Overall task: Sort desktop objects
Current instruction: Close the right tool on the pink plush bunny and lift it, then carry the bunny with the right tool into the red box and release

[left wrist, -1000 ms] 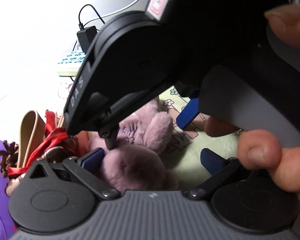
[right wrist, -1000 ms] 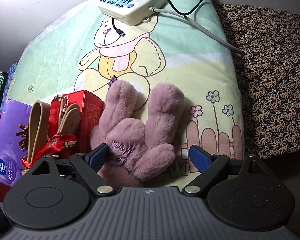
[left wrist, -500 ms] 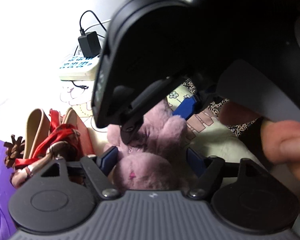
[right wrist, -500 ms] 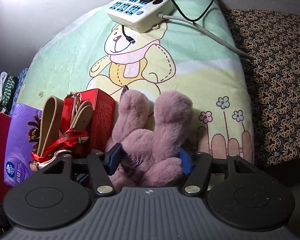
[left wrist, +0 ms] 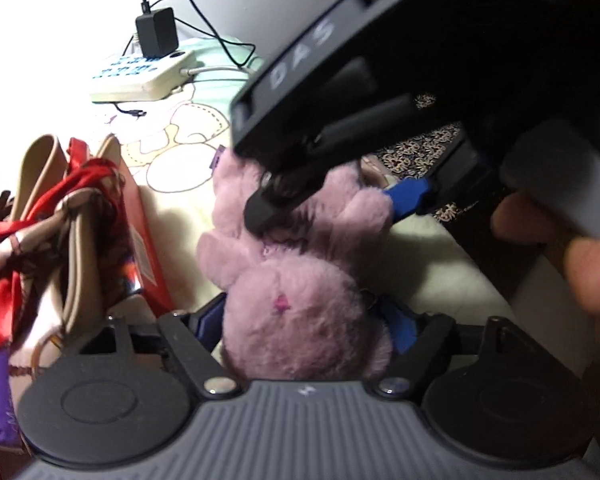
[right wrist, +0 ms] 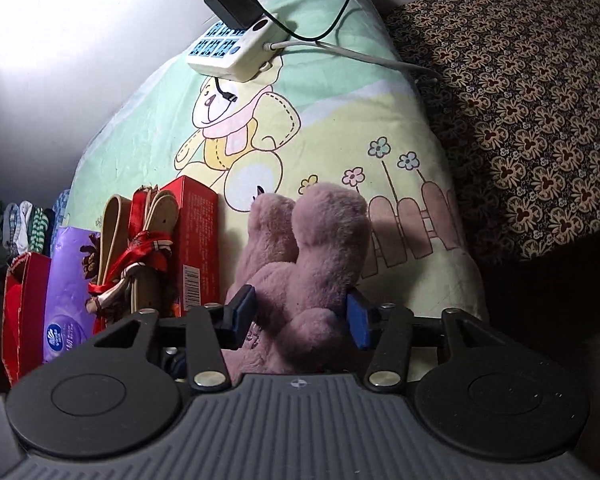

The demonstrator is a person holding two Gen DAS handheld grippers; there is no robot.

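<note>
A pink plush bunny [left wrist: 300, 280] lies on the bear-print pillow [right wrist: 332, 128]. My left gripper [left wrist: 304, 320] is shut on the bunny's round head at the near end. My right gripper [right wrist: 296, 314] is shut on the bunny's body below its two ears [right wrist: 312, 224], and it shows from outside in the left wrist view [left wrist: 332, 196], crossing above the toy. The bunny is held between both grippers.
A red box [right wrist: 196, 240], tan insoles tied with a red ribbon [right wrist: 140, 252], a purple tissue pack [right wrist: 66, 292] and a red carton [right wrist: 20, 312] stand left of the bunny. A white power strip with a black charger [right wrist: 236, 44] lies far on the pillow. A patterned cushion [right wrist: 520, 100] is at right.
Both grippers closed from open onto the bunny. The right gripper closed on its body first, then the left closed on its head; the toy sits slightly raised.
</note>
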